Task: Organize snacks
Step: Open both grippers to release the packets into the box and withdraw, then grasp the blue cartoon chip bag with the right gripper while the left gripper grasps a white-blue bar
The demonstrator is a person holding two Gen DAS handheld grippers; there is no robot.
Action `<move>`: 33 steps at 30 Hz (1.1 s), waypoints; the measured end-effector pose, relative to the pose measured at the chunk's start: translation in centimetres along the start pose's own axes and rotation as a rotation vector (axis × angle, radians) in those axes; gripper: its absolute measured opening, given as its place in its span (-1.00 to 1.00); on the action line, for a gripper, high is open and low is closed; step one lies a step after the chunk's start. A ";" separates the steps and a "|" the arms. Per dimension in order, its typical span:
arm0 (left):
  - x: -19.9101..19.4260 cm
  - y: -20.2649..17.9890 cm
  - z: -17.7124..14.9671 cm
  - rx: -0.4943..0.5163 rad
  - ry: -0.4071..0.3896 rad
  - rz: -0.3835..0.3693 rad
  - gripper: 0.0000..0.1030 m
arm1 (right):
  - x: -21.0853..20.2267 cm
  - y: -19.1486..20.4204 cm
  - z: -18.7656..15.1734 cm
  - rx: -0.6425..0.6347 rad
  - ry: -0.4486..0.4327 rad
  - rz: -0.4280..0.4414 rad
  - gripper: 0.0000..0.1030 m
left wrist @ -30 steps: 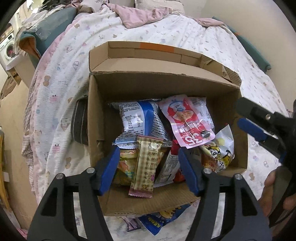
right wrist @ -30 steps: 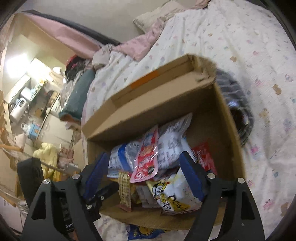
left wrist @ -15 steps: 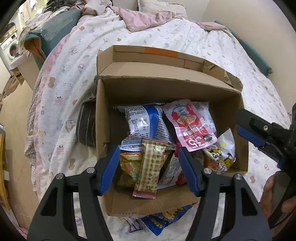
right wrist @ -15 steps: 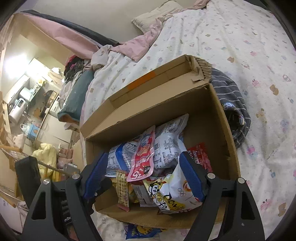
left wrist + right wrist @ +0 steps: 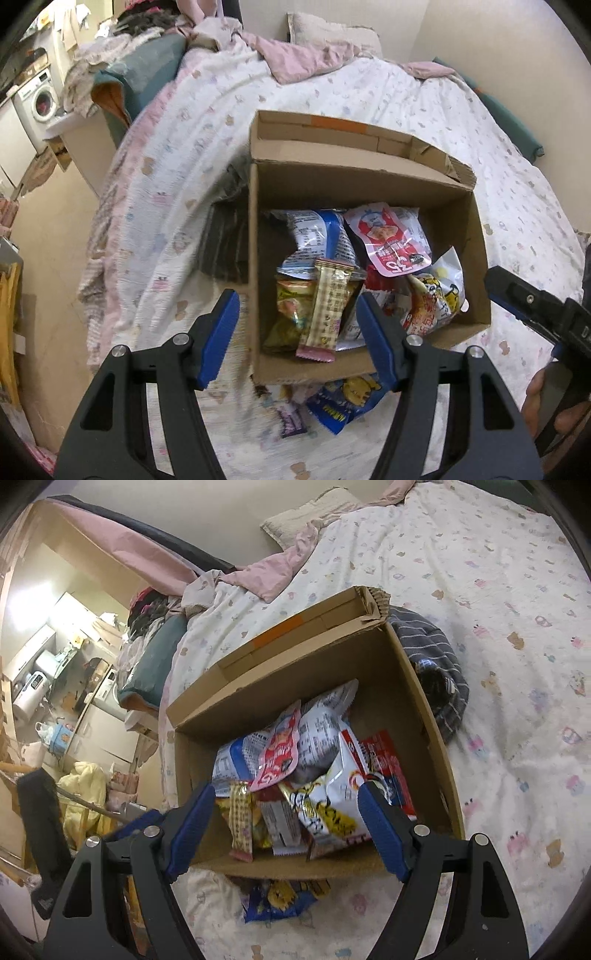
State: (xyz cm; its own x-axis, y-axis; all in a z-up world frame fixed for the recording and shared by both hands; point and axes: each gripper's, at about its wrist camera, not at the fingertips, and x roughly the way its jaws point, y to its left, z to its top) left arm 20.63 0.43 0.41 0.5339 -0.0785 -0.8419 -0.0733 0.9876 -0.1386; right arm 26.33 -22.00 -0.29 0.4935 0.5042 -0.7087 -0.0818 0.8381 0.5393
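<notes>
- both pairs of blue fingers stand wide apart with nothing between them: the left gripper point(image 5: 297, 326) hangs over the near left corner of the cardboard box point(image 5: 476, 236), the right gripper point(image 5: 286, 821) over its near edge.
- compared with half a second ago, the left view has pulled up and back; the box sits smaller and further right in frame, and more of the bedspread point(image 5: 192, 155) shows. the right view has barely shifted.
- the packets inside lie as they did, so i judge that neither gripper has taken anything; this reads as a retreat or a re-aim, not a pick.
- the beige wafer bar point(image 5: 327, 308) is in the box near its front wall, leaning on a yellow-green packet point(image 5: 290, 312). its long axis runs front to back, the pink crimped end toward the camera and overhanging the near wall, the other end pointing at the blue-and-white bag point(image 5: 319, 238).
- a pink pouch point(image 5: 391, 240) lies on top toward the back, and a yellow-and-white bag point(image 5: 439, 291) at the right.
- a blue packet point(image 5: 347, 398) still lies outside on the bedspread, just in front of the box, likely the next thing to gather.
</notes>
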 end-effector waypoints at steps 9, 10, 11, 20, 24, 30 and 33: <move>-1.1 3.6 -3.6 -0.043 0.034 0.026 0.21 | -0.8 -1.2 -2.5 0.109 0.050 0.087 0.59; -1.2 4.1 -4.0 -0.051 0.038 0.034 0.21 | -0.9 -1.2 -3.0 0.114 0.053 0.083 0.59; -1.2 4.6 -4.5 -0.059 0.041 0.043 0.21 | -1.0 -1.0 -3.5 0.112 0.058 0.078 0.59; -0.9 7.8 -7.4 -0.137 0.086 0.058 0.21 | -0.1 -1.5 -8.9 0.197 0.111 0.100 0.59; -1.0 8.1 -7.6 -0.155 0.087 0.052 0.21 | 2.7 -2.1 -11.3 0.297 0.184 0.132 0.59; -0.9 8.2 -7.5 -0.152 0.088 0.041 0.21 | 7.8 -2.7 -13.9 0.410 0.268 0.142 0.59; -0.8 8.7 -7.6 -0.157 0.091 0.047 0.21 | 9.4 -2.7 -14.3 0.431 0.263 0.119 0.59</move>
State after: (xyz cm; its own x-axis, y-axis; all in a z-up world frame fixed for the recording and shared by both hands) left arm 13.17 8.07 -4.12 0.4486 -0.0520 -0.8922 -0.2309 0.9577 -0.1719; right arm 18.78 -16.54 -14.91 0.2633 0.6723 -0.6919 0.2677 0.6381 0.7219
